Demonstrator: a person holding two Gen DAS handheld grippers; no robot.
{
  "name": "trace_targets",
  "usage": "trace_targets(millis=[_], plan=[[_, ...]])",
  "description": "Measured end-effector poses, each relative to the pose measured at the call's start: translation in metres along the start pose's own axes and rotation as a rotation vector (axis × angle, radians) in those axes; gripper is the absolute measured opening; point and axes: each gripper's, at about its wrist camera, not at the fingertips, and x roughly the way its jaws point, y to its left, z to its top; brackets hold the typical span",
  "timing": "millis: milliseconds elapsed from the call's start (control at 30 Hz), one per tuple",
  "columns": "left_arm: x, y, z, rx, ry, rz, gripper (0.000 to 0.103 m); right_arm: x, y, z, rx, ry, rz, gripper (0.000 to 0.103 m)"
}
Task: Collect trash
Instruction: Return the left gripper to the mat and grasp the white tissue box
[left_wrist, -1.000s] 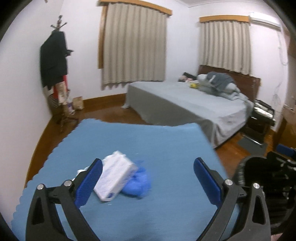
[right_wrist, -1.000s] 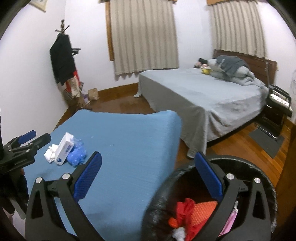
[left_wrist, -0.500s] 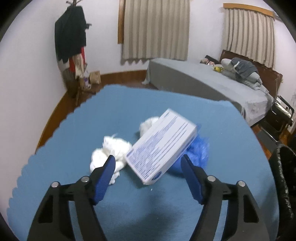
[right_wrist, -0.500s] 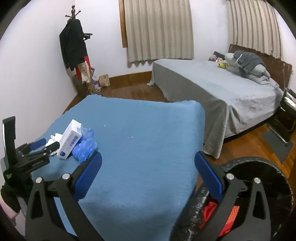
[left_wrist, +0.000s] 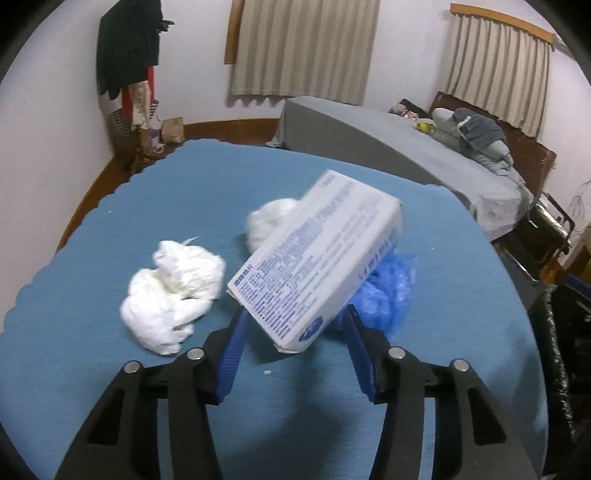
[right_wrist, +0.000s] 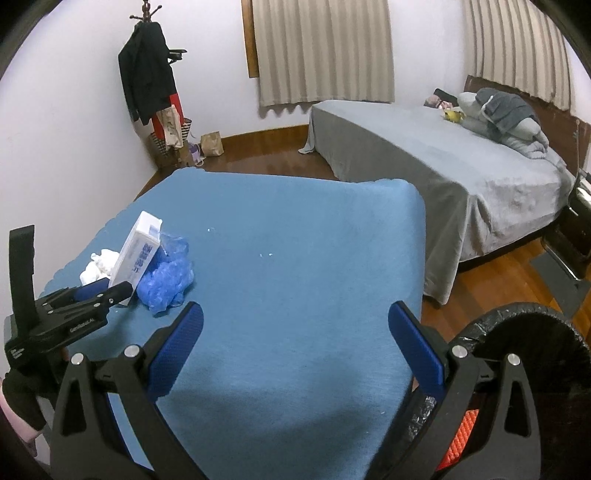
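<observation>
Tongs on the left (left_wrist: 293, 325) clamp the near end of a white printed box (left_wrist: 317, 262), tilted above the blue counter (left_wrist: 184, 192), beside crumpled white tissue (left_wrist: 173, 291) and a blue plastic wad (left_wrist: 388, 295). Right tongs (right_wrist: 295, 341) gape apart, holding nothing, near the black-lined bin (right_wrist: 532, 325).
</observation>
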Motion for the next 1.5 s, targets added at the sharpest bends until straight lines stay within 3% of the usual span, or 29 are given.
trace_targets(millis=[167,300,367,800,933,1100,1400,1500], plan=[[-0.007,-0.016,-0.001,0.020,-0.003,-0.086,0.051,0.000,0.000,0.001,0.008,-0.001,-0.004,0.097],[-0.014,-0.020,0.005,0.034,-0.021,-0.060,0.053,0.001,0.000,0.001,0.008,-0.003,-0.002,0.097],[-0.013,-0.018,0.009,0.026,-0.024,-0.047,0.064,0.001,0.000,0.001,0.007,-0.003,-0.001,0.097],[0.024,-0.013,0.032,0.047,-0.005,-0.039,0.084,0.008,0.004,0.004,0.002,-0.003,0.000,0.097],[0.035,-0.011,0.031,0.046,0.026,-0.047,0.084,0.010,0.005,0.004,0.000,0.001,0.001,0.097],[0.025,-0.013,0.028,0.008,0.013,-0.067,0.075,0.012,0.004,0.005,0.003,0.008,0.001,0.097],[0.033,-0.011,0.030,-0.003,0.038,-0.083,0.078,0.013,0.005,0.006,0.002,0.005,0.002,0.097],[0.035,-0.008,0.029,-0.016,0.053,-0.122,0.071,0.013,0.005,0.005,0.003,0.003,0.002,0.097]])
